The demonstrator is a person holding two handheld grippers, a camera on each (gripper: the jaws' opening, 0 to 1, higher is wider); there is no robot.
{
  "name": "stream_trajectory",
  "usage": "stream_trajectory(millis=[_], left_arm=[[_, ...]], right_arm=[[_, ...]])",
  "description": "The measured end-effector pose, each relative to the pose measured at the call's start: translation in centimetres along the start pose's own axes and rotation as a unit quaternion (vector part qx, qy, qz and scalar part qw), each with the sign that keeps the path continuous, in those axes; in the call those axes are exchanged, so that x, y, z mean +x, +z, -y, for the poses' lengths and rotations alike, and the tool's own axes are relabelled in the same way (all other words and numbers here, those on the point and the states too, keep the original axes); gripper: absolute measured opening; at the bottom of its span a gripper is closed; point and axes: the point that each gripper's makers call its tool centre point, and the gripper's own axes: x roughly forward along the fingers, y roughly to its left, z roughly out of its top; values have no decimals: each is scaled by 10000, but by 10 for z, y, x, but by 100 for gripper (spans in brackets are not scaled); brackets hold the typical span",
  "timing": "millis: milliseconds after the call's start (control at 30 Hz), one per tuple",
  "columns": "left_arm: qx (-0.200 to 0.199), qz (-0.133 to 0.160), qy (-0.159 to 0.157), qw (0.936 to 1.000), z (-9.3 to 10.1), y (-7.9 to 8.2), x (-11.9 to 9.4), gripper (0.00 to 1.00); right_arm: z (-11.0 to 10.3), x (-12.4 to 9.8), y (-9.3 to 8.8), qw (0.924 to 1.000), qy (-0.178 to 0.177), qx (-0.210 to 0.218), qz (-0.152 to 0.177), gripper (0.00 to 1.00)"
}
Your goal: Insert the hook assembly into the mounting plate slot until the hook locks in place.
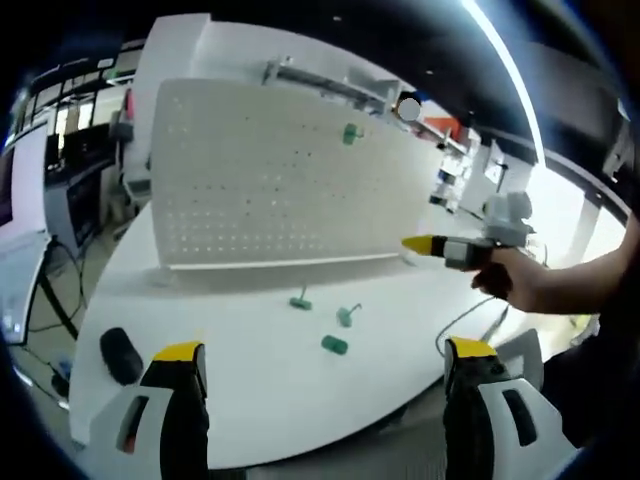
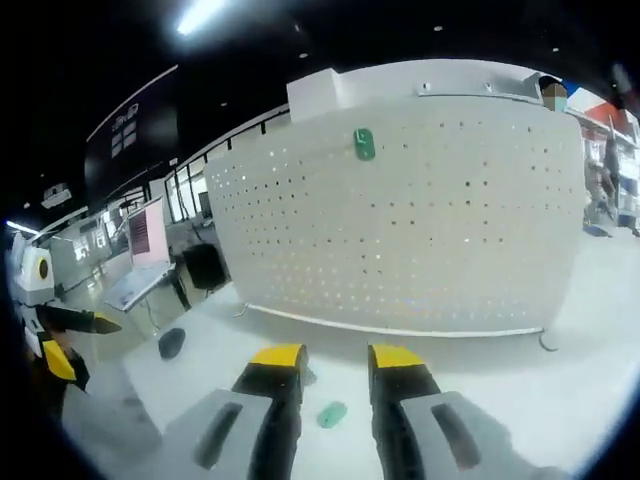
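White tabletop [image 1: 250, 380] fills the foreground of the left gripper view, inside a large workshop-like room with a dark ceiling and bright strip lights. One white perforated mounting plate [image 1: 270, 180] stands upright on the tabletop, its face dotted with rows of small holes. One green hook [image 1: 349, 133] already sits high on the plate, near its top edge. Three more green hook pieces lie loose on the tabletop in front of the plate: one [image 1: 301, 301] closest to the plate's foot, one [image 1: 346, 316] just beside it, and one [image 1: 334, 345] nearer the camera. One dark oval object [image 1: 120, 354] rests near the tabletop's left edge.

Two yellow-tipped jaws of the left gripper [image 1: 325, 355] rise from the bottom of that view, set wide apart with nothing between them. The right gripper [image 1: 420, 245] enters from the right, held in a person's hand [image 1: 510, 280], its yellow tip near the plate's lower right corner.

From the right gripper view, the same plate [image 2: 420, 220] curves across the scene with the mounted hook [image 2: 364, 144] near its top. The right gripper [image 2: 335, 352] has its two jaws standing narrowly apart, holding nothing. One green hook piece [image 2: 331, 413] lies on the tabletop [image 2: 520, 390] below the gap between the jaws. The dark oval object [image 2: 171, 342] sits to the left, and the left gripper [image 2: 60, 340] appears at the far left edge.
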Motion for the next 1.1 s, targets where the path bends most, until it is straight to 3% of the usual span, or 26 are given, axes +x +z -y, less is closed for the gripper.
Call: stream_trajectory(millis=[300, 367, 467, 500, 833, 1033, 1100], left_arm=[[-60, -212, 93, 9997, -4, -20, 0, 100], [-93, -261, 95, 9996, -2, -24, 0, 100], [-149, -324, 87, 9993, 0, -31, 0, 100], [-156, -382, 78, 9991, 1, -34, 0, 100], [-349, -550, -8, 9979, 8, -48, 0, 100], [-359, -683, 16, 9970, 7, -56, 0, 100], [-387, -732, 13, 9966, 7, -59, 0, 100]], right_arm=[[-27, -16, -31, 9977, 444, -226, -467, 27], [-34, -20, -40, 9949, 617, -508, -619, 27], [-43, -25, -63, 9838, 913, -1190, -980, 28], [-45, -28, -70, 9816, 977, -1232, -1086, 28], [-51, -47, -95, 9781, 1188, -953, -1417, 28], [-54, -53, -101, 9754, 1270, -916, -1549, 29], [-53, -56, -93, 9788, 1211, -833, -1423, 28]])
